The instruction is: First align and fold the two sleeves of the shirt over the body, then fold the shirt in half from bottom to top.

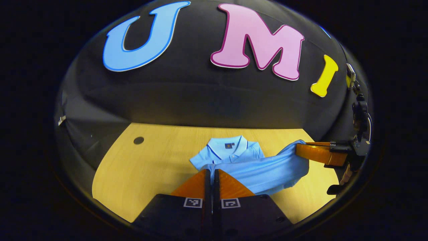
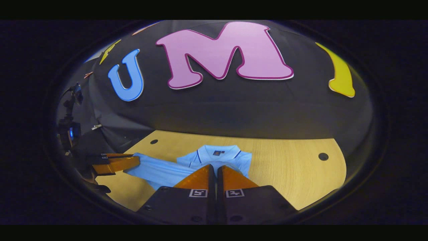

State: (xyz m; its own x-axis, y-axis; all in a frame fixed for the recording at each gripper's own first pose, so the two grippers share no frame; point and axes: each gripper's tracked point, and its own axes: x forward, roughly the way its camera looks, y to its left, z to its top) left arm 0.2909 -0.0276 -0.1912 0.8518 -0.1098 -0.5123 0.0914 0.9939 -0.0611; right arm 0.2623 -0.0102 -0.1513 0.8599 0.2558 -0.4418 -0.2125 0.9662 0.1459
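Observation:
A light blue polo shirt [image 1: 254, 170] lies on the wooden table [image 1: 140, 170], collar [image 1: 230, 144] at the far side, sleeves folded in. Its lower part is lifted off the table and stretched between the two grippers. My left gripper [image 1: 212, 172] is shut on one corner of the hem. In the left gripper view, the right gripper [image 1: 298, 149] comes in from the right and pinches the other corner. In the right gripper view, my right gripper [image 2: 215, 168] is shut on the shirt [image 2: 160, 172] below the collar [image 2: 218, 152]. The left gripper [image 2: 135, 160] holds the far left corner.
The table has small dark round holes [image 1: 138, 140] [image 2: 323, 156] [image 2: 154, 141]. The black cloth wall rises straight behind the table's far edge. A dark stand with gear [image 1: 360, 113] stands at the right; bare tabletop lies on both sides of the shirt.

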